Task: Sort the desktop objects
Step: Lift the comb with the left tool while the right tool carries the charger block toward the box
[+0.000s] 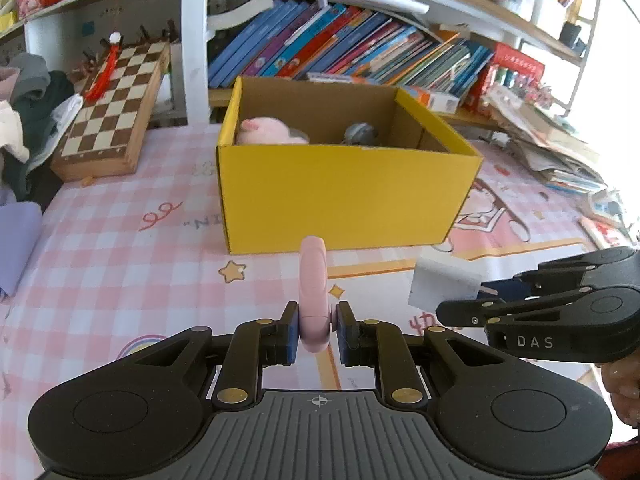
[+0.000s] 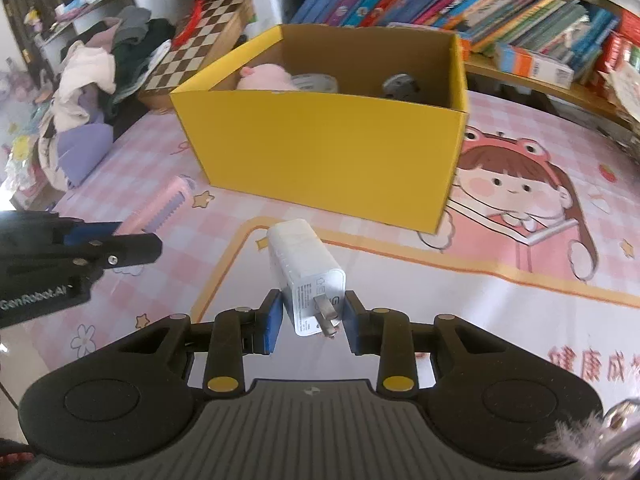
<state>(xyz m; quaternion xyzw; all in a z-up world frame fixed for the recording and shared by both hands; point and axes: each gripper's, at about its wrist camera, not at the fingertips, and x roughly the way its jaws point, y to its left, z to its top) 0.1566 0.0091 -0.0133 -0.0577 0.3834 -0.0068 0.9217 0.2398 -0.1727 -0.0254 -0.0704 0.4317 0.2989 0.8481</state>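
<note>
A yellow cardboard box (image 1: 344,196) (image 2: 320,148) stands open on the pink checked mat. Inside lie a pink plush (image 1: 266,132) (image 2: 266,76), a tape roll (image 2: 316,80) and a grey object (image 1: 360,133) (image 2: 400,86). My left gripper (image 1: 316,328) (image 2: 132,248) is shut on a pink comb (image 1: 314,284) (image 2: 160,208), which is seen edge-on and points at the box's front wall. Just right of it, my right gripper (image 2: 310,320) (image 1: 460,312) is shut on a white charger plug (image 2: 308,276) (image 1: 440,284), prongs facing the camera. Both grippers are short of the box.
A chessboard (image 1: 116,108) lies left of the box, beside a pile of clothes (image 2: 100,64). Leaning books (image 1: 340,40) fill the shelf behind. A stack of papers and booklets (image 1: 552,148) crowds the right edge. The mat shows a cartoon girl print (image 2: 516,196).
</note>
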